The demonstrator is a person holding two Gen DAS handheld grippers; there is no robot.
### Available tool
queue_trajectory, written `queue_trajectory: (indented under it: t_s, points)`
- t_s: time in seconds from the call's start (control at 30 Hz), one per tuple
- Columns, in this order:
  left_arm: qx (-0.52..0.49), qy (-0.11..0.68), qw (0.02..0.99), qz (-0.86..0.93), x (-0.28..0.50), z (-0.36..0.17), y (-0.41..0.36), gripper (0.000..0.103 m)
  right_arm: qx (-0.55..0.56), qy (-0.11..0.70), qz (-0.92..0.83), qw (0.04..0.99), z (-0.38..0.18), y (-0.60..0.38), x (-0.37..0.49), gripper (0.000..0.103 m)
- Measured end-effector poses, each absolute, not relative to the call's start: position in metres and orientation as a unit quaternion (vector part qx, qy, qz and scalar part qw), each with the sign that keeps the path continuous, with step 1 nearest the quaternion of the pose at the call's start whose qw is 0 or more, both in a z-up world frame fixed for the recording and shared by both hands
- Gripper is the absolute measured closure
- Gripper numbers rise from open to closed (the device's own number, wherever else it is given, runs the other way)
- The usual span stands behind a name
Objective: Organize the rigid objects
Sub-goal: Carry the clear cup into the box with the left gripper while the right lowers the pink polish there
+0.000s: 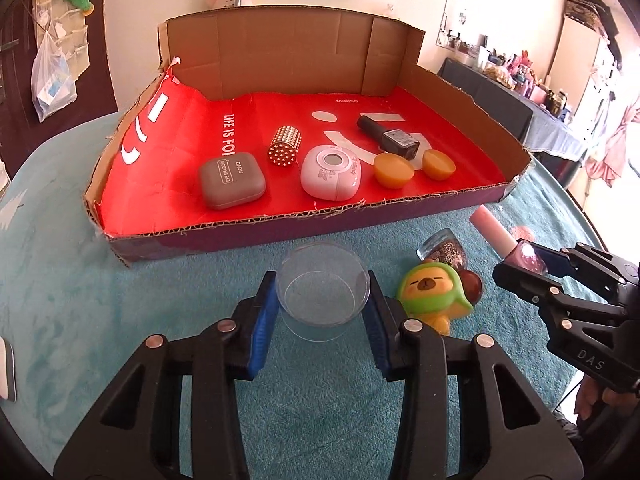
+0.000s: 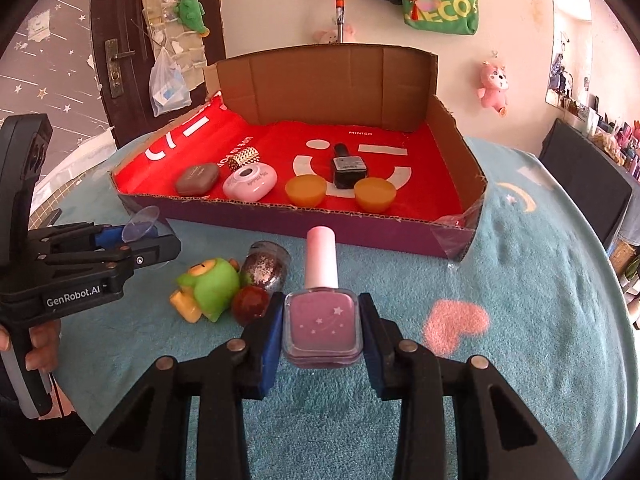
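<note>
My left gripper [image 1: 322,298] is shut on a clear round plastic container [image 1: 322,288], held just in front of the cardboard tray [image 1: 304,226]. My right gripper [image 2: 322,322] is shut on a pink nail polish bottle [image 2: 322,320] with a pale pink cap, also in front of the tray. The red-lined tray holds a grey eyeshadow case [image 1: 232,185], a studded gold cylinder [image 1: 285,146], a white oval case [image 1: 331,178], a black bottle [image 1: 390,136] and two orange cups [image 1: 394,171]. In the right wrist view the left gripper [image 2: 136,236] shows with the clear container [image 2: 141,222].
On the teal cloth between the grippers lie a green and yellow toy figure [image 1: 434,294], a glitter bottle [image 1: 446,250] and a dark red ball [image 2: 251,304]. A pink heart patch [image 2: 456,324] marks the cloth at right. Walls and a door stand behind the tray.
</note>
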State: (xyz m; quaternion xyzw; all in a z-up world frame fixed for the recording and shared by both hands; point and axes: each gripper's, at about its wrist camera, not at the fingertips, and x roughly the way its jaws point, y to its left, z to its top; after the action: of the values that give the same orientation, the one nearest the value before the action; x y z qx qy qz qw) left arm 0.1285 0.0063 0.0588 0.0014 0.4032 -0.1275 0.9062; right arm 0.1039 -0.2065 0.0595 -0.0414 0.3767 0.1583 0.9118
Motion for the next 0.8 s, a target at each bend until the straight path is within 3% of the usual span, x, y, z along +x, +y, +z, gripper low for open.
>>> queue_trajectory:
  t_s: [0.5,0.8]
  points:
    - [-0.001,0.404,0.905,-0.133,0.123,0.058,0.008,0.065,-0.041,0.379,0.163,0.91,0.057,-0.203,0.104,0.065]
    - [-0.022,0.377,0.914,-0.149,0.127,0.094,0.028,0.065,-0.028,0.352,0.195,0.915,0.083,-0.202,0.105,0.065]
